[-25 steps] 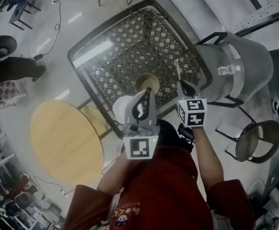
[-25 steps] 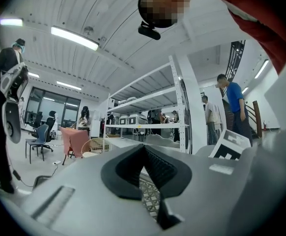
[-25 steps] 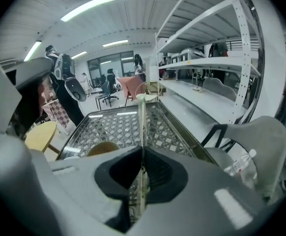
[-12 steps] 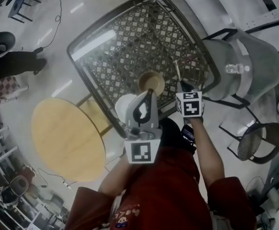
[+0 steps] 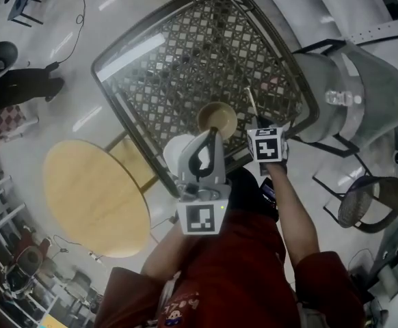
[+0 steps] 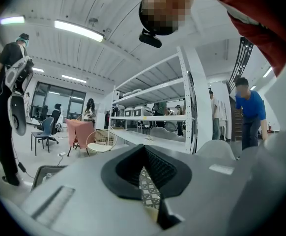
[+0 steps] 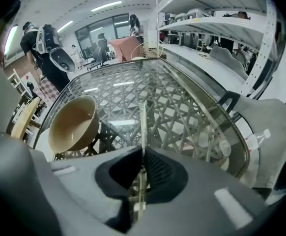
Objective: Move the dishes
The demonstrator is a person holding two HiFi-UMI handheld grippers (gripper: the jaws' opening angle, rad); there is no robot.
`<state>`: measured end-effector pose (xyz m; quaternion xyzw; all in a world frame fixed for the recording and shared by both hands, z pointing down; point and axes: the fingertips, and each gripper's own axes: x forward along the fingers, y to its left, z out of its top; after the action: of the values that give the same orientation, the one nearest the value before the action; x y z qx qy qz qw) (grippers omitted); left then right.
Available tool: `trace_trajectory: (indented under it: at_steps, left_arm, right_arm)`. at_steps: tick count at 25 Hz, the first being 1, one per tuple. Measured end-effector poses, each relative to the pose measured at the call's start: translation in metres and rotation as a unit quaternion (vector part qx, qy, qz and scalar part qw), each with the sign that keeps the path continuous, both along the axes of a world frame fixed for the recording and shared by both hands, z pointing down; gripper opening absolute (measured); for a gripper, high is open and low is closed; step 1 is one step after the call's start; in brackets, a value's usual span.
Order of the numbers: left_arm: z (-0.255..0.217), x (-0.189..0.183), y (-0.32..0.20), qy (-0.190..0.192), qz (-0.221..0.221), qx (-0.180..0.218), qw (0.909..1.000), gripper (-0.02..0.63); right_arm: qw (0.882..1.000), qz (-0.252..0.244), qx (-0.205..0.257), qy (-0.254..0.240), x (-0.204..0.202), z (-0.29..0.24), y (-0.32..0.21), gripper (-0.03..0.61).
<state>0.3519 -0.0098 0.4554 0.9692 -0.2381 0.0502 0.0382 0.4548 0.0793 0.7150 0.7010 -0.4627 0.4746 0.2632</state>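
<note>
Glass lattice table [image 5: 185, 53]: tan round bowl [image 5: 217, 118]; right claw [image 7: 142, 150] pinching pale thin stick [image 7: 143, 122]; left claw [image 6: 144, 150] closed, empty.

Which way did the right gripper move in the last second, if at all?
Yes: right gripper, holding the chopstick, shifted left toward the bowl; gap narrower.
</note>
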Motion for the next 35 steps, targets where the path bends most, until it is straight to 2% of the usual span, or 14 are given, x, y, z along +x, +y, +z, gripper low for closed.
trace_trajectory:
  at_steps: [10, 17, 25, 35]
  left_arm:
    - [0.006, 0.0, -0.003, -0.001, -0.002, -0.006, 1.0, 0.006]
    - [0.003, -0.006, -0.004, 0.0, -0.01, -0.009, 0.9999, 0.006]
    - [-0.011, -0.015, 0.001, 0.015, -0.014, 0.004, 0.9998, 0.006]
    - [-0.036, -0.028, 0.002, 0.033, -0.018, 0.012, 0.9992, 0.006]
  right_arm:
    - [1.0, 0.015, -0.005, 0.002, 0.002, 0.002, -0.001, 0.034]
    - [1.0, 0.028, 0.002, -0.005, 0.006, 0.001, 0.005, 0.106]
    - [0.998, 0.041, 0.035, 0.017, 0.007, -0.022, 0.004, 0.114]
    - [0.989, 0.053, 0.124, 0.061, 0.006, -0.097, -0.011, 0.114]
